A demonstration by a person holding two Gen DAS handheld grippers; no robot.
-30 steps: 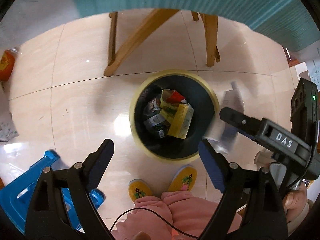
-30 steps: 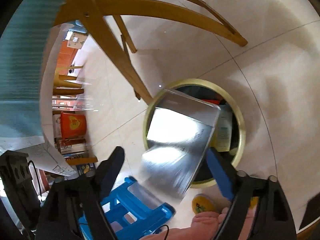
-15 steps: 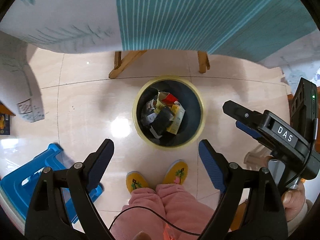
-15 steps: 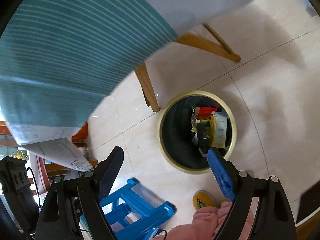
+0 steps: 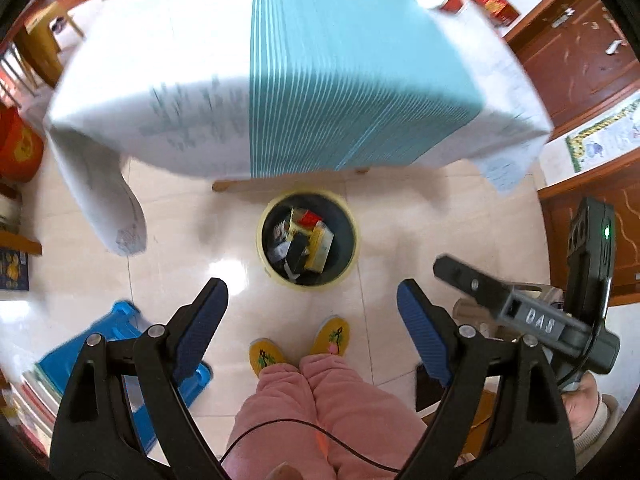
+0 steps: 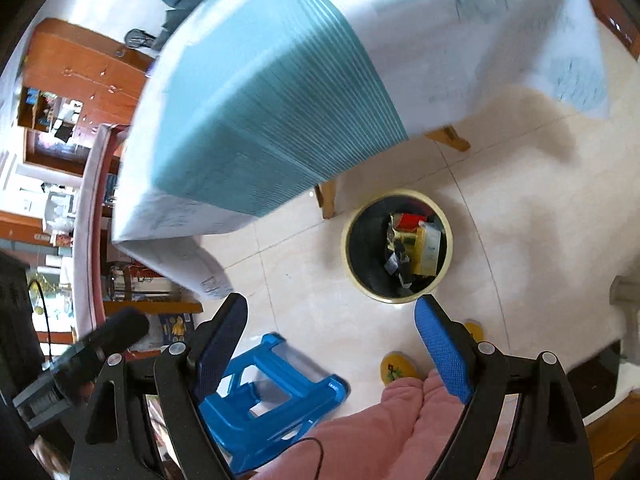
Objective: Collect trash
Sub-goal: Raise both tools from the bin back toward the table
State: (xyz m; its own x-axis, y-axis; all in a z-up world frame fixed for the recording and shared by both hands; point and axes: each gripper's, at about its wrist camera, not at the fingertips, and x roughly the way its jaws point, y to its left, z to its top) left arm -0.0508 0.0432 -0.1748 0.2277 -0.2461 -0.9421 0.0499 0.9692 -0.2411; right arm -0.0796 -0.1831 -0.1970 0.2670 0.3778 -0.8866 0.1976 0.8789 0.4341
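A round bin (image 5: 349, 216) with a pale yellow rim and dark inside stands on the tiled floor, far below, by the table's legs. It holds several pieces of trash (image 5: 308, 242): a red pack, yellow boxes, dark wrappers. In the right wrist view the same bin (image 6: 448, 256) and its trash (image 6: 416, 246) lie just beyond the fingertips. My left gripper (image 5: 312, 300) hangs high above the floor, open, with nothing between its blue pads. My right gripper (image 6: 331, 312) is open and empty too; its black body shows at the right of the left wrist view (image 5: 520, 312).
A table (image 5: 340, 64) with a teal and white cloth fills the upper part of both views. A blue plastic stool (image 6: 276, 396) stands on the floor at the left. A person's pink trousers (image 5: 320, 408) and yellow slippers (image 5: 336, 334) are right below. Wooden cabinets (image 5: 576, 40) line the right.
Both grippers have risen well above the bin, which now looks small, and the tabletop has come into view. The silvery sheet between the right gripper's jaws a second ago is gone from them.
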